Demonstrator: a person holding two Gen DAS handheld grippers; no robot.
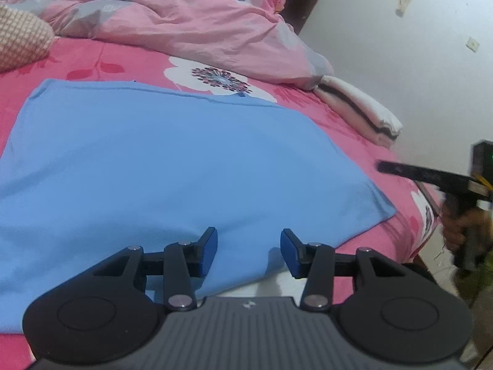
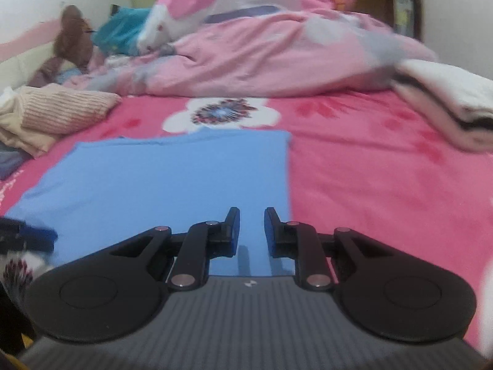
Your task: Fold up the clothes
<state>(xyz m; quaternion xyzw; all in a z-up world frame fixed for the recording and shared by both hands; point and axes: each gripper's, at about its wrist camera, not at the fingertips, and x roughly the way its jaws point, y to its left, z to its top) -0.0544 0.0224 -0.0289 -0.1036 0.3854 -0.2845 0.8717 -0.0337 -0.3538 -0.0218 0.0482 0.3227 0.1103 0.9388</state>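
Note:
A light blue garment (image 1: 160,160) lies spread flat on the pink floral bed sheet (image 1: 129,58); the right wrist view shows it (image 2: 172,178) as a rectangle with a straight right edge. My left gripper (image 1: 249,254) hovers open over its near edge, nothing between the blue pads. My right gripper (image 2: 252,231) stands open just above the garment's near right corner, holding nothing. The right gripper (image 1: 400,171) also shows at the far right of the left wrist view, held by a hand (image 1: 462,231). The left gripper's tip (image 2: 34,236) shows at the left edge.
A crumpled pink duvet (image 1: 197,21) fills the far side of the bed. A folded white and pink stack (image 1: 360,111) lies at the right edge. A checked beige pillow (image 1: 21,40) and other clothes (image 2: 52,114) sit at left. A white wall (image 1: 400,46) is on the right.

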